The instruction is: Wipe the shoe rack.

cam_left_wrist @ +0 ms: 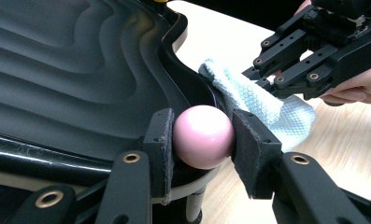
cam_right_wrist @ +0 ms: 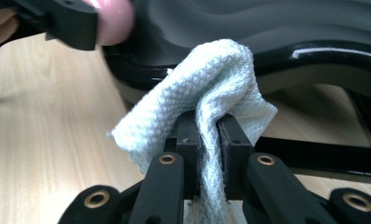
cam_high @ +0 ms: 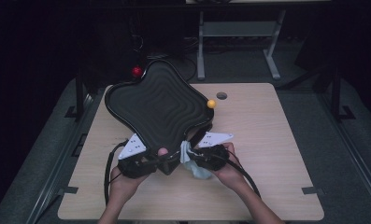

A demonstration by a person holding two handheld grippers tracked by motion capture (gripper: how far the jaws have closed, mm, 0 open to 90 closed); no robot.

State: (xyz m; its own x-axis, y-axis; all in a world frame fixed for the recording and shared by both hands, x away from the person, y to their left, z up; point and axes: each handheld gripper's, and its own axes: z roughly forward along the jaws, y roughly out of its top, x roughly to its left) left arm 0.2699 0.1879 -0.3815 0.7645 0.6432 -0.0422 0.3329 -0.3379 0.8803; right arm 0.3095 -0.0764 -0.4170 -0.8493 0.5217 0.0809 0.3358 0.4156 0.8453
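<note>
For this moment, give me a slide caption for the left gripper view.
Left gripper clamps a pink ball at the black wavy tray's rim; beyond, the right gripper presses a pale blue cloth there.

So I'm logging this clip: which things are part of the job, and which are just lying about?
In the job:
- black wavy tray
- pink ball, clamped by the left gripper
- pale blue cloth, pinched in the right gripper

Lying about:
- yellow ball
- red ball

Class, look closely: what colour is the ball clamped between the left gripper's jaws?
Pale pink, glossy. The ball shows best in the left gripper view.
</note>
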